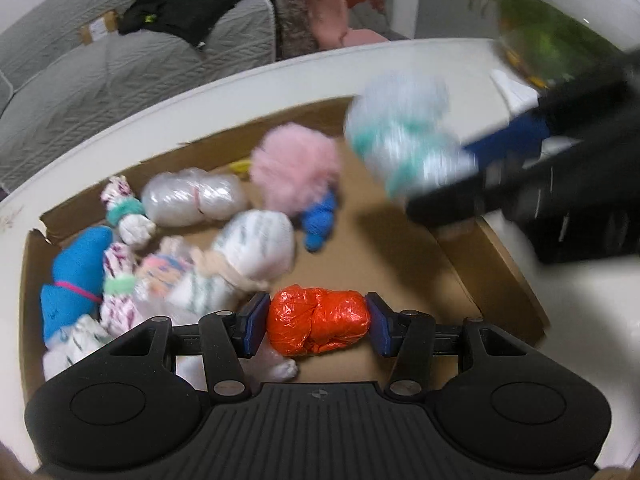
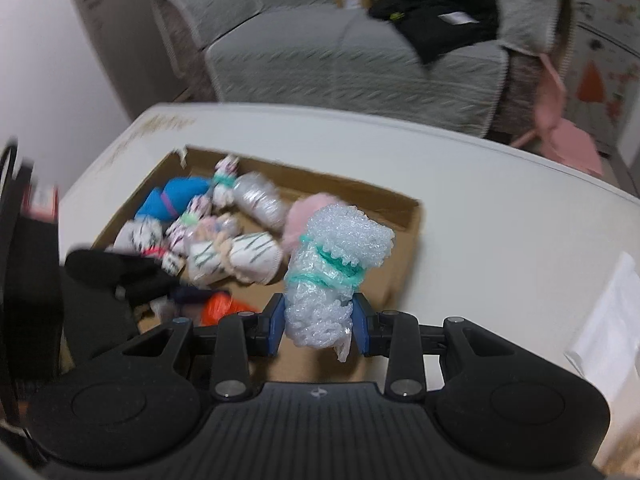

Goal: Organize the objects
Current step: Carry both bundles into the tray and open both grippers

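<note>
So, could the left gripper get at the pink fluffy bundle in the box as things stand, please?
Probably not yet: the left gripper is shut on the orange bundle, so its jaws are taken. The path to the pink fluffy bundle in the cardboard box looks open otherwise.

Even indoor light, motion blur, fisheye-bent edges

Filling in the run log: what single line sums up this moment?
left gripper: shut on orange crinkled plastic bundle | right gripper: shut on bubble-wrap bundle tied with green band | both over brown cardboard tray
</note>
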`<act>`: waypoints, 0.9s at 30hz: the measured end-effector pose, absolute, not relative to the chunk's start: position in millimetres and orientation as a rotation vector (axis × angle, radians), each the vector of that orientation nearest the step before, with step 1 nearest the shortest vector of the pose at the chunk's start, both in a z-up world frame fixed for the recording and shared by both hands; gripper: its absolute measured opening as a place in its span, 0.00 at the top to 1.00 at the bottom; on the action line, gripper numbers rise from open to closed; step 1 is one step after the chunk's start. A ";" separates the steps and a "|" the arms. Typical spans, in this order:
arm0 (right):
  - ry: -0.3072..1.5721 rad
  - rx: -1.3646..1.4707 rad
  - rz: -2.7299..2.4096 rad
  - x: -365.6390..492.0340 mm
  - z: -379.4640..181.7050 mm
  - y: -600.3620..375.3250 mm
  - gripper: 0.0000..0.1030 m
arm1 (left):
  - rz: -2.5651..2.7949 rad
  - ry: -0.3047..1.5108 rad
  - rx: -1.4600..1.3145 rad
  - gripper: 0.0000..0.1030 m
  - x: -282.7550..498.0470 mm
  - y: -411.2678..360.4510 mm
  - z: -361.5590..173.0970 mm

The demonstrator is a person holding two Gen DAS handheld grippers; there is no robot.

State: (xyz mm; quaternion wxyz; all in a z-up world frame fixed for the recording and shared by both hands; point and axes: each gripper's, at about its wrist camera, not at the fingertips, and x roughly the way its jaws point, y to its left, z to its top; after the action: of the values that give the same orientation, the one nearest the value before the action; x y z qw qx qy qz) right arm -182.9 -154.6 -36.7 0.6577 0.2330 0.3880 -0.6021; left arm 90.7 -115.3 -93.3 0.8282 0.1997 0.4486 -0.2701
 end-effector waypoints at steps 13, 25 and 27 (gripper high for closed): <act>0.945 0.531 -1.377 -194.4 -57.8 -189.7 0.65 | -0.572 0.919 0.515 0.41 120.3 -127.2 -99.0; 0.855 0.499 -1.412 -195.5 -27.4 -177.6 0.48 | -0.576 0.898 0.504 0.21 104.5 -124.2 -77.9; 0.821 0.484 -1.429 -194.4 -16.1 -171.6 0.47 | -0.575 0.890 0.486 0.21 97.6 -118.7 -65.3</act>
State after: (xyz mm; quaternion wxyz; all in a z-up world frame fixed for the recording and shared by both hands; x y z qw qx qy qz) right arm -194.4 -171.6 -16.1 0.6533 0.2132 0.3617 -0.6300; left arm 97.6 -118.7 -65.3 0.8349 0.2296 0.4200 -0.2716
